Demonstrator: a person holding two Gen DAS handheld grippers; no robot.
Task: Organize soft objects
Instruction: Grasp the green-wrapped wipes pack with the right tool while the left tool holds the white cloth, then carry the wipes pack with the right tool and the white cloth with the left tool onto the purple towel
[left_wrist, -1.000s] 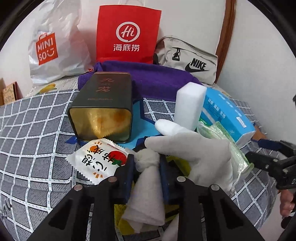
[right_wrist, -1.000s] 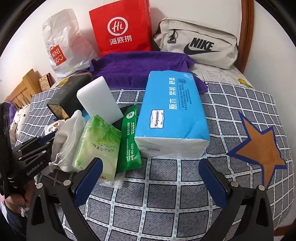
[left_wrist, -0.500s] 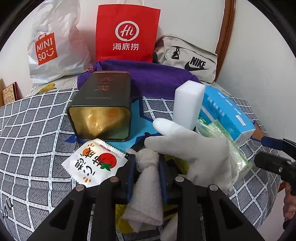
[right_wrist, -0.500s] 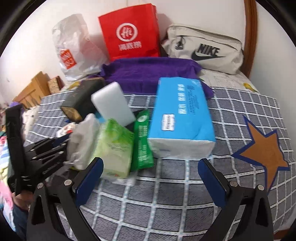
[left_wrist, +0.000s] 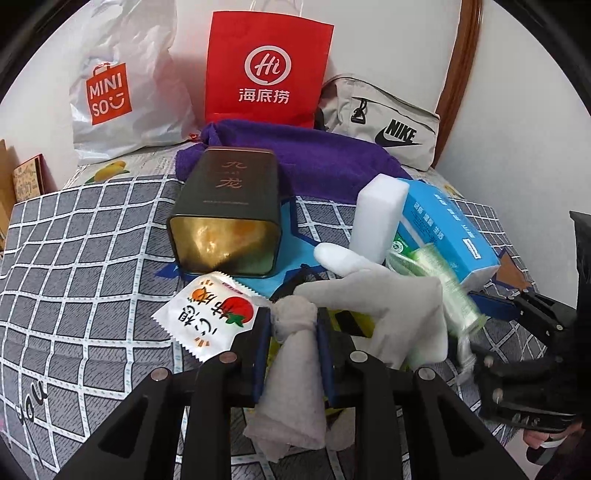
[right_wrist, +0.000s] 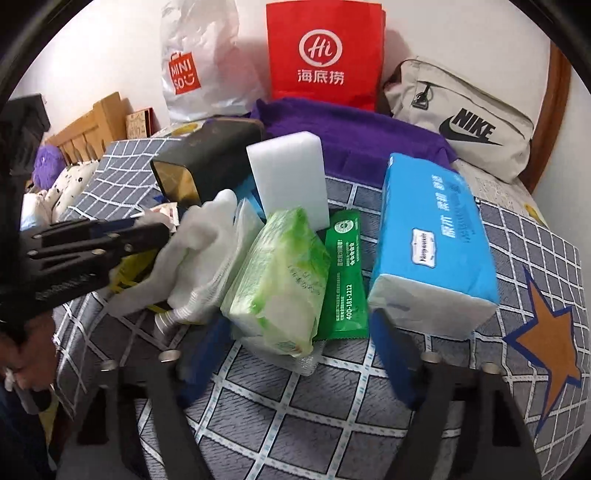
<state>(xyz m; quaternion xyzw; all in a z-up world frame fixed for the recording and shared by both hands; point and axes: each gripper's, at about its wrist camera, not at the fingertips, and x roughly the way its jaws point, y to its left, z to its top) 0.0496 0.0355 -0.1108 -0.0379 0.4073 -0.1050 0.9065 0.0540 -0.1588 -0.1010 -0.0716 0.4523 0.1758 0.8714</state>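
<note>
The tin (left_wrist: 225, 210) is dark matt metal with a glossy gold end, and the snack packet (left_wrist: 207, 317) is shiny plastic film. The purple towel (left_wrist: 314, 158) looks fuzzy cloth; the white glove (left_wrist: 384, 302) is soft knit. The sponge block (right_wrist: 288, 173) is matt foam.

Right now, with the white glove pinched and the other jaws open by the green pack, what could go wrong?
1. The left gripper pinches only a bunched bit of the white glove, so it might slip free.
2. The right gripper, jaws open, may nudge the green wipes pack, which leans against the white sponge block, and topple both.

Black plastic left gripper (left_wrist: 293, 334) and right gripper (right_wrist: 295, 354), blue-padded jaws, silver screws.
</note>
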